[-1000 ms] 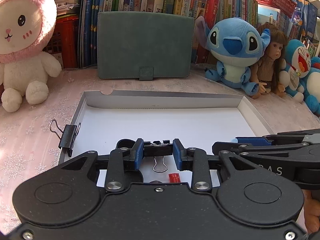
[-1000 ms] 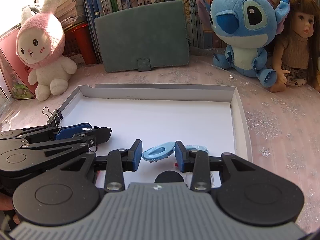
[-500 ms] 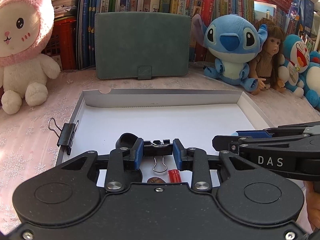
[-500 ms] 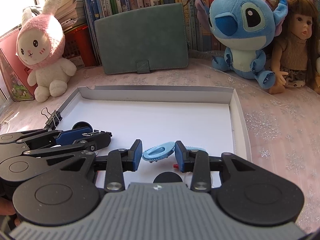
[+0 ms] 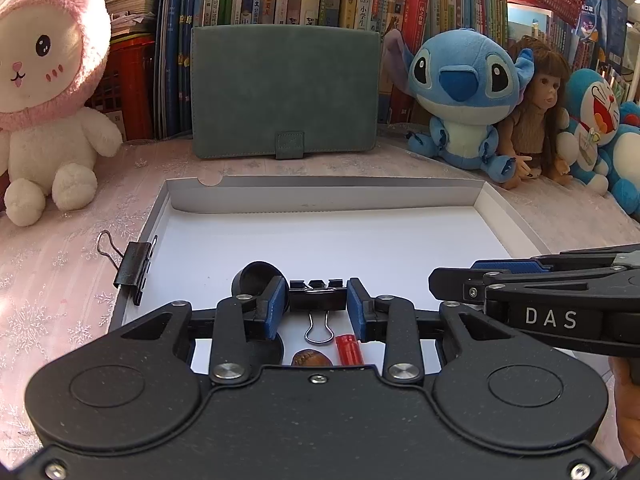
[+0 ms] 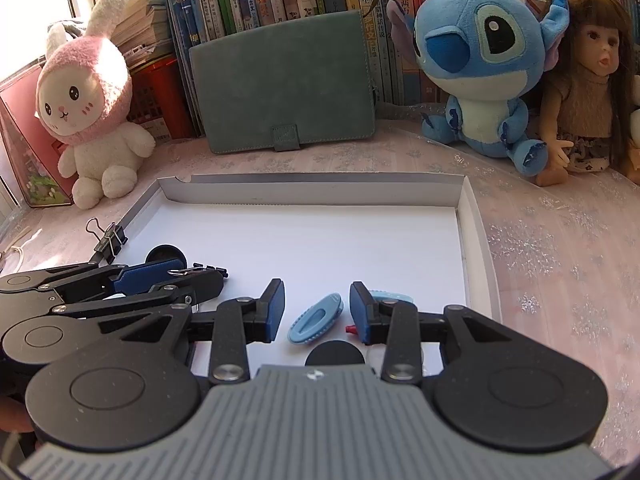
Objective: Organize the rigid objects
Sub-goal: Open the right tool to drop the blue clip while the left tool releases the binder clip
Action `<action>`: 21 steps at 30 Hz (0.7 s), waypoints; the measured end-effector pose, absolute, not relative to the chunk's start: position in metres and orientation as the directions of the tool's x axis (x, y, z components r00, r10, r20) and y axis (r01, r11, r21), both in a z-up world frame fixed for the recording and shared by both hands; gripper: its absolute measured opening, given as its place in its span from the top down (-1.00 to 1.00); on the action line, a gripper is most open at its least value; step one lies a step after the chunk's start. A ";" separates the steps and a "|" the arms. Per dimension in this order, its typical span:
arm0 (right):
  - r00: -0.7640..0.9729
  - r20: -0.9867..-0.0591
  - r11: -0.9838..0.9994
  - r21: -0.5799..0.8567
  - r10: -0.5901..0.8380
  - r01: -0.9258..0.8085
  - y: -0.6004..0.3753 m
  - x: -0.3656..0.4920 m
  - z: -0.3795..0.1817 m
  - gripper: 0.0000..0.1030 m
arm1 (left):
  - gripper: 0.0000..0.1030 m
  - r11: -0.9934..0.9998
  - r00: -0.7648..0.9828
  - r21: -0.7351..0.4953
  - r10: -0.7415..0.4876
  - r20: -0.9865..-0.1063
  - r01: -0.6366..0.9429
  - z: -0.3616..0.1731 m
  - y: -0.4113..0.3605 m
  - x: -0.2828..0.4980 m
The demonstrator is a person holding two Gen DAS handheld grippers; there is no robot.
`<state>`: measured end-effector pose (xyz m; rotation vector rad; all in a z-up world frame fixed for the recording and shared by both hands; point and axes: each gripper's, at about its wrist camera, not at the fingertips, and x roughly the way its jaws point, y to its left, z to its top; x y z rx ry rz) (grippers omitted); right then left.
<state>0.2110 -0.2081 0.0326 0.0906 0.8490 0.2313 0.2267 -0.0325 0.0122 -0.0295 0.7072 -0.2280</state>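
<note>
Right gripper lets go of the blue clip

The right gripper (image 6: 317, 312) has its jaws opening: earlier its pads pressed the light-blue oval clip (image 6: 316, 319) from both sides, and now a gap shows on each side of it. The clip has dropped from level between the pads to a tilted rest on the white tray (image 6: 476, 248) floor, its near end lower and further left.
</note>
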 end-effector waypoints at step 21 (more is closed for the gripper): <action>0.797 -0.560 0.974 0.131 0.225 -0.183 -0.230 0.115 0.073 -0.67 | -0.33 0.963 0.828 -0.148 -0.270 -0.491 0.227 0.051 0.002 0.129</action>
